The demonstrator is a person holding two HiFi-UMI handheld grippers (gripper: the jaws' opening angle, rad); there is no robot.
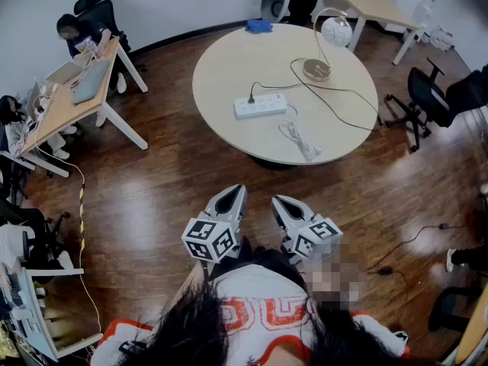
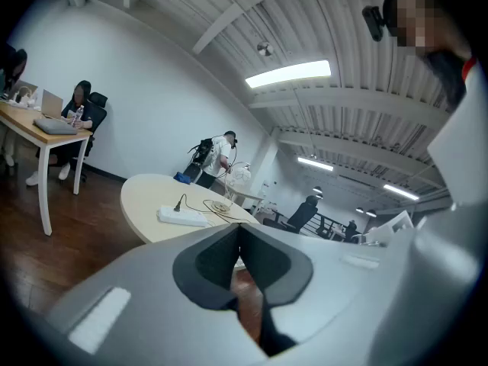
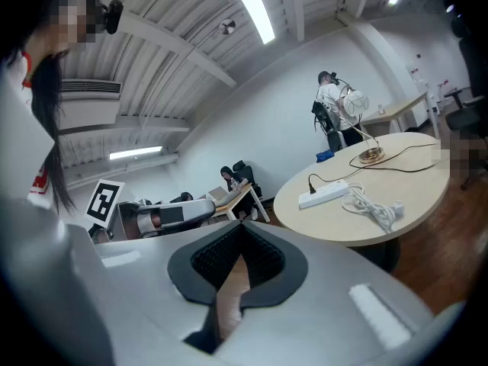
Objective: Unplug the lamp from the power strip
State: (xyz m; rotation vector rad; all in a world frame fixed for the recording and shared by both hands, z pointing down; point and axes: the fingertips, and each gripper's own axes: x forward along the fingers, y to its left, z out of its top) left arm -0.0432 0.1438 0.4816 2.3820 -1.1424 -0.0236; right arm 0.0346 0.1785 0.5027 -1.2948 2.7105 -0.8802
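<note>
Atop the round table point(image 1: 229, 67) lies a white oblong power strip point(image 1: 260, 105).

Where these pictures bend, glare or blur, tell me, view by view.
Head view: sharp, even light; floor carries a pale sheen; wall bows near the edge. Left gripper view: fisheye, black corners, ceiling light blown out, left claw slightly soft up close. Right gripper view: same fisheye, light strip bright, table crisp.

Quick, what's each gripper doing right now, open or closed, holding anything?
Left gripper: closed, holding nothing.
Right gripper: closed, holding nothing.
</note>
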